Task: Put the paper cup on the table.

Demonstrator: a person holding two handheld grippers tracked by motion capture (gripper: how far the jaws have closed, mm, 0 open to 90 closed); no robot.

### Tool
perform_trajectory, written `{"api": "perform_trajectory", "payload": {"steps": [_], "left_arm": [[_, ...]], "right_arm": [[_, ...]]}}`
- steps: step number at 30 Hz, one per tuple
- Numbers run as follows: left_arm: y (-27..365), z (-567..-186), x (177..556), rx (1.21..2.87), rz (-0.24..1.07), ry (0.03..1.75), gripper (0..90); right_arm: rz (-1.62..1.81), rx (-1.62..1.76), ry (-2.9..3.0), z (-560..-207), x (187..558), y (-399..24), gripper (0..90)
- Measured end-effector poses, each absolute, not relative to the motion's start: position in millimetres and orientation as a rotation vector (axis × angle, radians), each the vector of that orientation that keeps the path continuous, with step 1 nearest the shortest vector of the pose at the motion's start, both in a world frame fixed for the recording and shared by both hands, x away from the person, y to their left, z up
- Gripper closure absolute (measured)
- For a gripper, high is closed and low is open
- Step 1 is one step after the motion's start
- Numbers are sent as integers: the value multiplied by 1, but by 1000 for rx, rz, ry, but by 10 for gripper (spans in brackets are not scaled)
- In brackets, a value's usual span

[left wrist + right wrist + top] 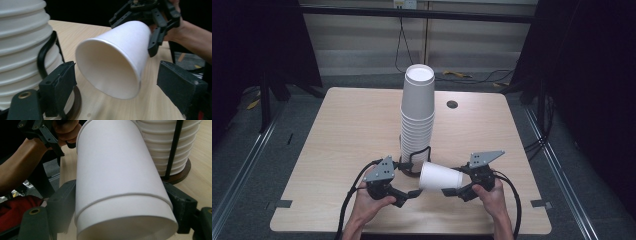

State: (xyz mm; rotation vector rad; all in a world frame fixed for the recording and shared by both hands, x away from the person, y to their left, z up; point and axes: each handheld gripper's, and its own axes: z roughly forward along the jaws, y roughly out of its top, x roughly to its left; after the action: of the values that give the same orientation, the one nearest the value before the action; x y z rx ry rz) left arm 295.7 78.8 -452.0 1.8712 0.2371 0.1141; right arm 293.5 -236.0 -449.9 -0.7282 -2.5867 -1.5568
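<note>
Right gripper (451, 191) clamps the paper cup (439, 176) near its closed base, jaws pressed on either side of the wall in the right gripper view (122, 195). In fact two nested cups: a rim line runs across the wall there, one sleeve inside the other.

Left gripper (411, 194) sits at 9 o'clock of the cup's mouth. The left gripper view shows its jaws standing apart with a clear gap and nothing between the pads; the cup mouth (110, 70) lies ahead of them, not touched. Jaws look open, holding nothing.

Cup lies on its side, low over the table (342, 145) near the front edge, at 5 o'clock from the cup stack (417, 112) in its wire holder (412, 160). Long axis roughly level, running 3 to 9 o'clock in the high view. Open mouth points to 9 o'clock toward the left gripper, base to 3 o'clock in the right jaws.

Risks, as judgement:
- Thin paper wall, hard squeeze by the right jaws could dent or oval the cup, so the nested pair jams tighter.
- If the left jaws pinch the rim off-centre, rim may crease or the pads slip off.
- Pulling both sleeves at once separates nothing.
- Mouth sits close to the holder; a sideways swing toward 11 o'clock could knock the tall stack, which looks top-heavy.
</note>
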Motion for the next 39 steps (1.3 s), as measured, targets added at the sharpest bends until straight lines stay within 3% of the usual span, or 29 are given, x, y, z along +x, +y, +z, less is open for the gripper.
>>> {"api": "perform_trajectory", "payload": {"steps": [29, 35, 39], "left_arm": [[72, -461, 301, 1806, 48, 211, 143], [63, -461, 306, 1832, 52, 222, 6], [58, -462, 308, 1836, 33, 196, 0]], "right_arm": [[-1774, -601, -2457, -459, 287, -234, 220], [-1753, -579, -2486, -458, 287, -231, 220], [-1736, -553, -2502, -456, 288, -229, 220]]}}
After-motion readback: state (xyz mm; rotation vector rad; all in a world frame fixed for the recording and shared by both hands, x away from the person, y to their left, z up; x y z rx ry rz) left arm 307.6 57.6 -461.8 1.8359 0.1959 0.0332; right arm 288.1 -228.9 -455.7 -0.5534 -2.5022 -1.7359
